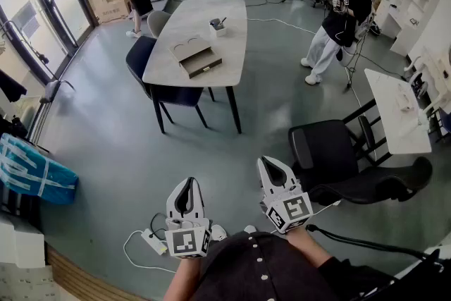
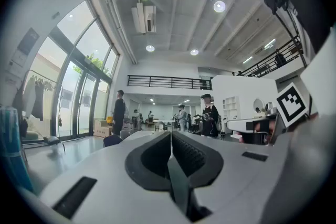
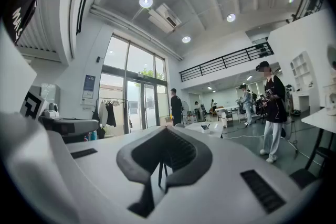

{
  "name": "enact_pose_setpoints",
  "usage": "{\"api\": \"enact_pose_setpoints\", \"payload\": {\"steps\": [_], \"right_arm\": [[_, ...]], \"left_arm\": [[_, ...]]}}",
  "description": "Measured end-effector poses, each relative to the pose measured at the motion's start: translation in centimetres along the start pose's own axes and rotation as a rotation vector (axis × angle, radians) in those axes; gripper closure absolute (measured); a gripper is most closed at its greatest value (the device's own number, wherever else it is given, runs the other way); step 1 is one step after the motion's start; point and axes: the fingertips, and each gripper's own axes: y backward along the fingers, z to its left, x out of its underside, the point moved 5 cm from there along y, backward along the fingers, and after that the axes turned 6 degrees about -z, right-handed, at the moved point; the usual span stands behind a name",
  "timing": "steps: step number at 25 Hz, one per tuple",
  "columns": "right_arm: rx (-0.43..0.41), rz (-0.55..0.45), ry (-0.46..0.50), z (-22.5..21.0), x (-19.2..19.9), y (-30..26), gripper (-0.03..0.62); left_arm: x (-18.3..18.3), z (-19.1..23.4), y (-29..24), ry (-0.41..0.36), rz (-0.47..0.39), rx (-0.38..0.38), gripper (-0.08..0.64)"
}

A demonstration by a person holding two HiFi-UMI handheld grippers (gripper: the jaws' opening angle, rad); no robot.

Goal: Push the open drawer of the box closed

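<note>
A flat wooden box (image 1: 191, 48) with two round hollows in its top lies on the long grey table (image 1: 211, 7) far ahead, and its drawer (image 1: 202, 66) stands pulled out toward me. Both grippers hover low over the floor, well short of the table. My left gripper (image 1: 187, 184) and right gripper (image 1: 268, 163) point toward the table, each with jaws pressed together and nothing held. The left gripper (image 2: 170, 135) in its own view shows its jaws meeting. In the right gripper view, the right gripper (image 3: 163, 131) is likewise shut, and the table (image 3: 203, 127) shows small beyond it.
A small pen holder (image 1: 217, 26) stands on the table. A dark blue chair (image 1: 141, 56) sits at its left side. A black office chair (image 1: 331, 151) is close on my right. A person (image 1: 342, 17) stands to the right. A power strip (image 1: 151, 242) lies on the floor.
</note>
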Motion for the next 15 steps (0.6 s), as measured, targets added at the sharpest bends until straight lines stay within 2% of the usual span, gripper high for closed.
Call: {"api": "enact_pose_setpoints", "payload": {"steps": [10, 15], "right_arm": [[-0.004, 0.002, 0.003, 0.4, 0.3, -0.5, 0.595], [-0.024, -0.030, 0.020, 1.1, -0.2, -0.5, 0.595]], "left_arm": [[0.3, 0.5, -0.3, 0.005, -0.005, 0.006, 0.543], [0.5, 0.7, -0.3, 0.011, -0.001, 0.012, 0.543]]}}
